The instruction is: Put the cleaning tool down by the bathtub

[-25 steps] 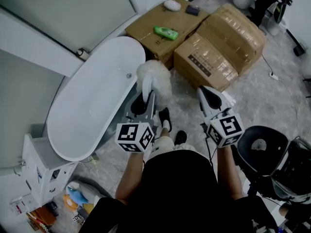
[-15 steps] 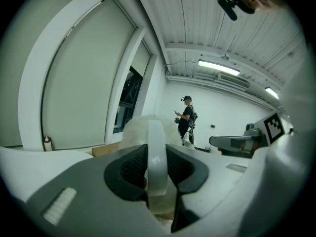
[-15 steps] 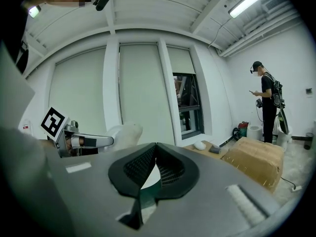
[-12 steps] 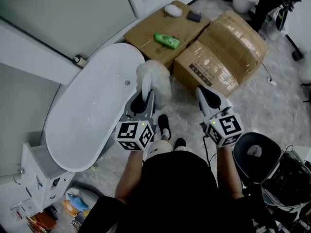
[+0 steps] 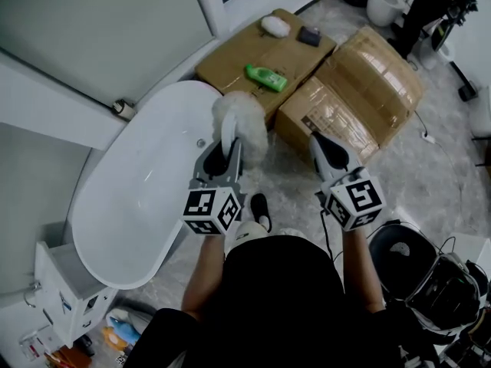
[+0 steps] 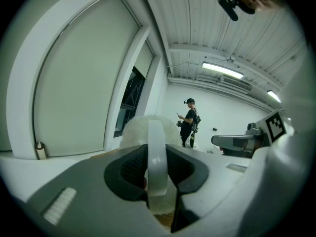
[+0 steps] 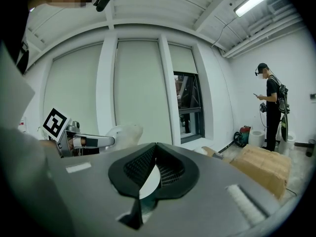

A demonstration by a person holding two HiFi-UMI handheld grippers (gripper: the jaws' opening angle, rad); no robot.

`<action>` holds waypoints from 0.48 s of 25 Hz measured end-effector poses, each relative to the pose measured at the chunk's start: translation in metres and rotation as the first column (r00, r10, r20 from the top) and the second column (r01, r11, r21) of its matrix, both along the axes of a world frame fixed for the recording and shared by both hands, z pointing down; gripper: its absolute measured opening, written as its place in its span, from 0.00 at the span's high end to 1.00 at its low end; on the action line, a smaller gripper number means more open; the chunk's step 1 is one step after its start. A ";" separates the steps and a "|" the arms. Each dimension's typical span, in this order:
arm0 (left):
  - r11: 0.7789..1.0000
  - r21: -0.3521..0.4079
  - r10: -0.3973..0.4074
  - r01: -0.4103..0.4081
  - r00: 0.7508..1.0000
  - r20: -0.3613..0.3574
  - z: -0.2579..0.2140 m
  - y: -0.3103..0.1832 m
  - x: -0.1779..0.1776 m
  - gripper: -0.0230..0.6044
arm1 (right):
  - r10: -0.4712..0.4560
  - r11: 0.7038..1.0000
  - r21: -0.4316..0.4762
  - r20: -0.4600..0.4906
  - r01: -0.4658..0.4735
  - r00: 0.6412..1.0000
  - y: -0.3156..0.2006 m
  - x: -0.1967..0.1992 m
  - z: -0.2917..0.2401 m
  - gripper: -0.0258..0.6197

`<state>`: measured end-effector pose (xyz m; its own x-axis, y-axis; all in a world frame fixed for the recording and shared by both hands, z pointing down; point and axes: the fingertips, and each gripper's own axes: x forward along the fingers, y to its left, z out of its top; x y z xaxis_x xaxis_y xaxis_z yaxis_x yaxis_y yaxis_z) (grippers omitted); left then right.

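The cleaning tool is a fluffy white duster head (image 5: 240, 121) on a flat white handle (image 6: 157, 154). My left gripper (image 5: 229, 148) is shut on that handle and holds the head up over the near right rim of the white oval bathtub (image 5: 138, 205). In the left gripper view the fluffy head (image 6: 140, 130) stands just past the left gripper (image 6: 157, 147). My right gripper (image 5: 317, 140) is level with it to the right, over the floor, shut with nothing in it. In its own view the right gripper (image 7: 154, 144) has its tips together.
Two cardboard boxes stand beyond the grippers: a taped one (image 5: 368, 75) and a flat one (image 5: 253, 48) carrying a green bottle (image 5: 265, 77) and small items. A black round seat (image 5: 399, 263) is at the right, a white cabinet (image 5: 61, 297) at lower left. A person (image 7: 270, 107) stands at the far wall.
Both grippers have kept their grip and pose. The tub and boxes have slid in the head view, and the duster head now sits closer over the tub's rim.
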<state>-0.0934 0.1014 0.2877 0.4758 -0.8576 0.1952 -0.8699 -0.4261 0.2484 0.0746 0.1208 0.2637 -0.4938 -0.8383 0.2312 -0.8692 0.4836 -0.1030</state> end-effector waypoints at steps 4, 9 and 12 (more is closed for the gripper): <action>1.000 0.003 0.010 -0.010 1.000 0.001 -0.002 -0.023 -0.009 0.82 | 0.013 1.000 -0.002 0.004 -0.013 1.000 -0.021 -0.009 -0.001 0.95; 1.000 0.006 0.017 -0.017 1.000 0.000 0.003 -0.043 -0.022 0.82 | 0.019 1.000 0.001 0.005 -0.019 1.000 -0.038 -0.024 0.003 0.95; 1.000 -0.007 0.016 -0.016 1.000 -0.002 0.009 -0.050 -0.027 0.82 | 0.017 1.000 -0.006 0.004 -0.017 1.000 -0.041 -0.030 0.008 0.95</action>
